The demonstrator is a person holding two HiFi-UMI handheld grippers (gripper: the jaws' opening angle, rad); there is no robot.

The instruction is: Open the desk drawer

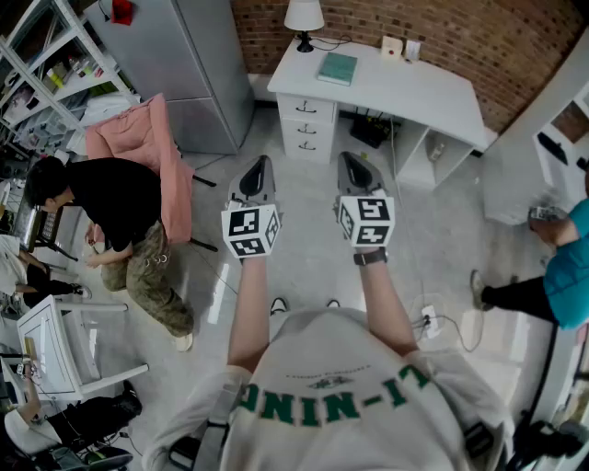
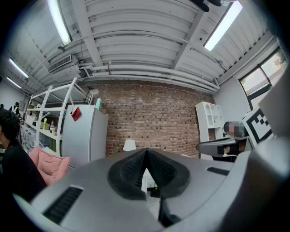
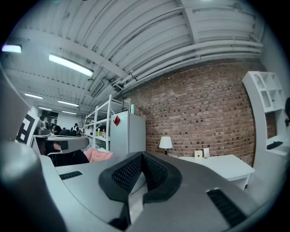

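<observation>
The white desk [image 1: 405, 87] stands against the brick wall at the far end of the room. Its stack of three drawers [image 1: 306, 126] with dark handles sits under its left end, all pushed in. My left gripper [image 1: 259, 171] and right gripper [image 1: 351, 167] are held side by side at chest height, pointing level toward the desk and well short of it. The left gripper [image 2: 146, 152] has its jaws shut with nothing between them. The right gripper [image 3: 142, 155] also has its pads meeting, empty. The right gripper view shows the desk top [image 3: 217, 165] ahead.
A lamp [image 1: 304, 18], a teal book [image 1: 337, 67] and small boxes sit on the desk. A grey fridge [image 1: 198, 64] and a pink chair [image 1: 138, 147] stand to the left, where a person in black [image 1: 101, 212] bends over. Another person [image 1: 561, 267] sits right. Cables [image 1: 433, 322] lie on the floor.
</observation>
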